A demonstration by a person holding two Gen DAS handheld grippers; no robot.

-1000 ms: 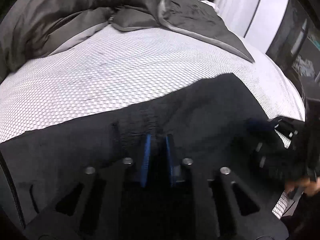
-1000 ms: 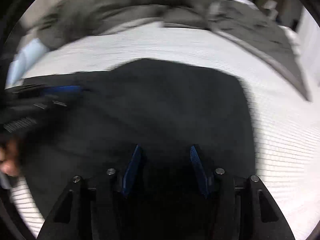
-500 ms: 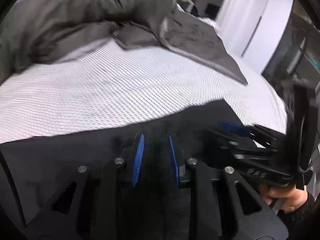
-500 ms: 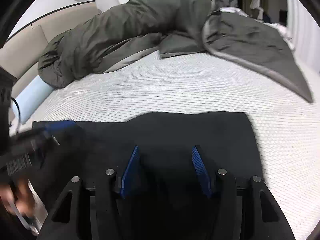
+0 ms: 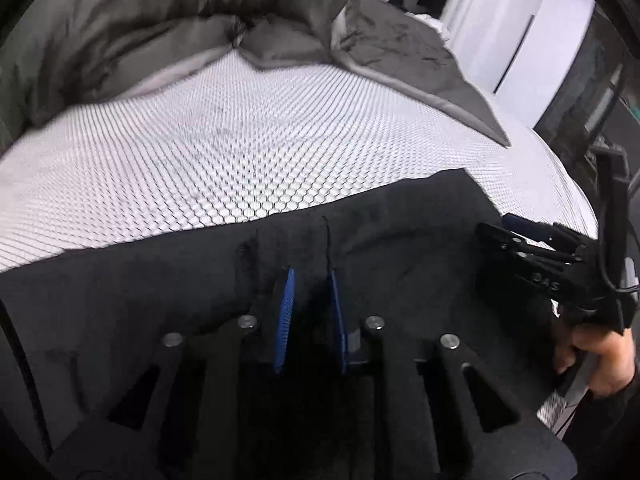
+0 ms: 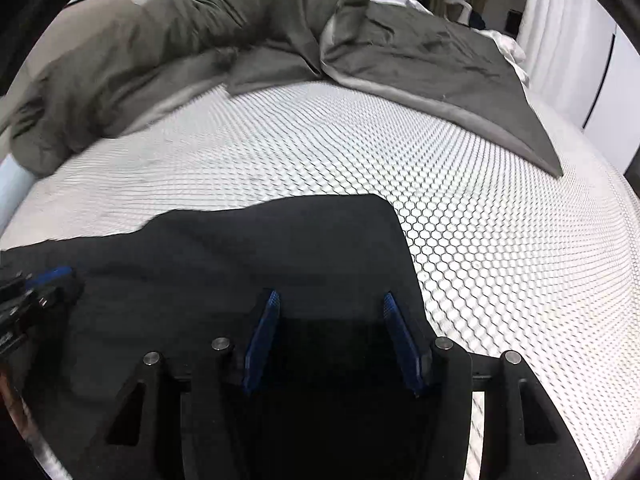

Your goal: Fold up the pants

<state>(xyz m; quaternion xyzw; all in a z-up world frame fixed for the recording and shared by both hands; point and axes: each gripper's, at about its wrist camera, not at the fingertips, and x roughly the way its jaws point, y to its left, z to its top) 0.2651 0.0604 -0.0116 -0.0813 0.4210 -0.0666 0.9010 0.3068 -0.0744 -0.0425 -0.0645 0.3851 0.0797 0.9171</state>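
The black pants (image 5: 360, 248) lie flat across the near part of the bed (image 5: 240, 152), spread from the 9 o'clock edge of the left wrist view over to about 3 o'clock, their far hem a straight line against the white honeycomb mattress cover. In the right wrist view the same cloth (image 6: 280, 248) fills the lower left, with a squared corner at about 1 o'clock of the picture's centre.

The left claw (image 5: 310, 280) sits low over the cloth at 6 o'clock, its blue pads (image 5: 285, 316) a narrow gap apart and closing. A fold or seam of the dark fabric runs up between them, but whether the pads pinch it cannot be told against the black.

The right claw (image 6: 330, 300) stands about half open over the pants near their right edge. Its pads (image 6: 262, 340) are well apart, only flat dark cloth beneath them, and nothing is gripped. From the left wrist view this claw (image 5: 516, 232) shows at 3 o'clock, carried by a hand (image 5: 600, 356).

Beyond the pants, a rumpled grey duvet (image 6: 200, 40) heaps along the bed from 10 to 2 o'clock.
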